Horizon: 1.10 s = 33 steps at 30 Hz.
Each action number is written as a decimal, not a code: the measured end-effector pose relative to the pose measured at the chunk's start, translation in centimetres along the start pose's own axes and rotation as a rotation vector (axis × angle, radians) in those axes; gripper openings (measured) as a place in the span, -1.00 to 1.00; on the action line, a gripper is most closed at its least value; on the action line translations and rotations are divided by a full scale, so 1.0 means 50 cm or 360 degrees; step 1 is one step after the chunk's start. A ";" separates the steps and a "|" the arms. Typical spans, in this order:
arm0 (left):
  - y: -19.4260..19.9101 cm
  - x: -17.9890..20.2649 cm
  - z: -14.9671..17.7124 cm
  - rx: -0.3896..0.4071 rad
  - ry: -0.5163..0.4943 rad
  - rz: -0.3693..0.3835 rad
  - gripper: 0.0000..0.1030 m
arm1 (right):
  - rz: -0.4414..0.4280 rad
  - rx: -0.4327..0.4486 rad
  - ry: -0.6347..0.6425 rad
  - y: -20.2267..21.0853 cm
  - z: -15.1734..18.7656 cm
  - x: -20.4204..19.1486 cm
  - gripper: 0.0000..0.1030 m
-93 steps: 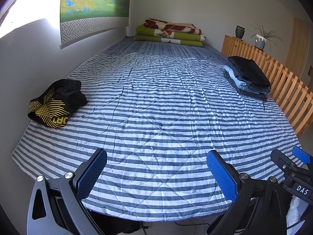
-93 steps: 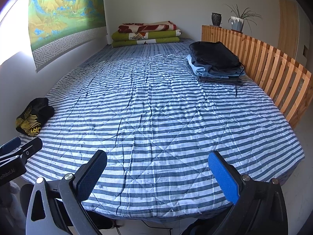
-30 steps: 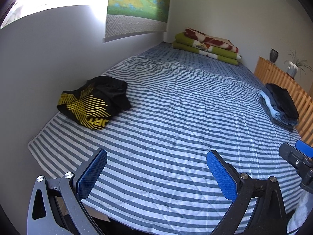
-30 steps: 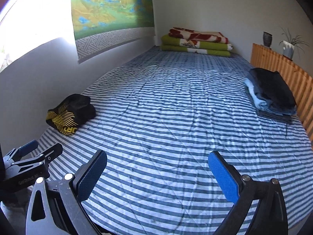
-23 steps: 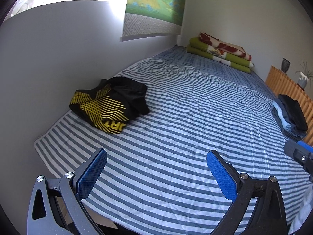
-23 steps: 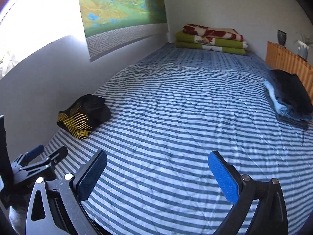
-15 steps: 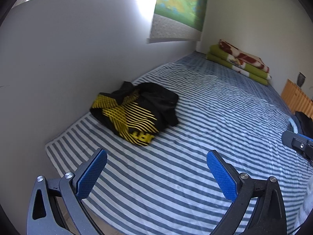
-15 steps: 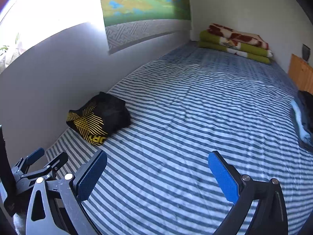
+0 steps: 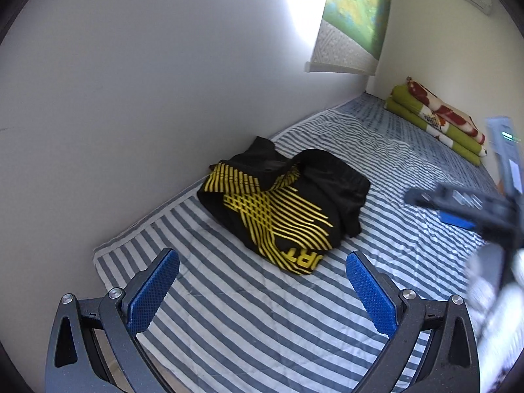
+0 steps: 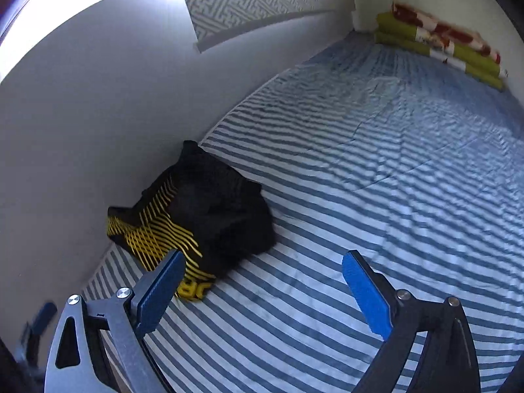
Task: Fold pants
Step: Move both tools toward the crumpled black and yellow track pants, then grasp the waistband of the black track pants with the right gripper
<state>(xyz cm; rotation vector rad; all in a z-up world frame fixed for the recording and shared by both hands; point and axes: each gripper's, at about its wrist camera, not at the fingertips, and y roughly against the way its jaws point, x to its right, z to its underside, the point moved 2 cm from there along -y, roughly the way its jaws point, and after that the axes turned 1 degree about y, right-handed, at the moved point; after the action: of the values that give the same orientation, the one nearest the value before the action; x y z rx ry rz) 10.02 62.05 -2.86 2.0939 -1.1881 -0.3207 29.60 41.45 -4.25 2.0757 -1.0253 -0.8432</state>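
Observation:
Crumpled black pants with yellow line print [image 9: 281,206] lie bunched on the striped bed [image 9: 229,311] close to the grey wall. My left gripper [image 9: 262,291] hovers open just in front of them, nothing between its blue pads. In the right wrist view the same pants [image 10: 199,219] sit to the left, partly behind the left pad, and my right gripper [image 10: 262,291] is open over bare striped cover. The right gripper [image 9: 465,206] also shows blurred at the right edge of the left wrist view.
The grey wall [image 9: 131,98] runs along the bed's left side, with a green scroll painting [image 9: 357,16] hanging on it. Folded green and red blankets [image 10: 439,46] lie at the far end. The striped bed [image 10: 393,163] stretches wide to the right.
Both grippers have swung left and moved closer to the black pants, which now fill more of each view. The folded clothes pile and wooden rail have left the views. Both jaws stayed open.

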 end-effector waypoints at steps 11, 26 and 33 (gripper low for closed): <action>-0.075 -0.057 0.019 -0.0097 0.0047 -0.0054 1.00 | -0.0028 -0.0183 -0.0308 -0.214 -0.065 0.004 0.81; -0.021 -0.075 0.026 -0.0065 0.0090 -0.0061 1.00 | -0.0050 0.0032 -0.0022 -0.004 -0.042 -0.017 -0.87; 0.069 0.008 0.043 -0.0015 -0.0018 0.0015 1.00 | 0.0119 0.0250 0.0057 0.262 0.074 0.132 -0.87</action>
<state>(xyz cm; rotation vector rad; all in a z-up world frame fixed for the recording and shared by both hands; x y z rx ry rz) 6.90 59.59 -2.04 2.0801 -1.2006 -0.3335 24.59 28.71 2.22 2.1595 -1.1749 -0.7051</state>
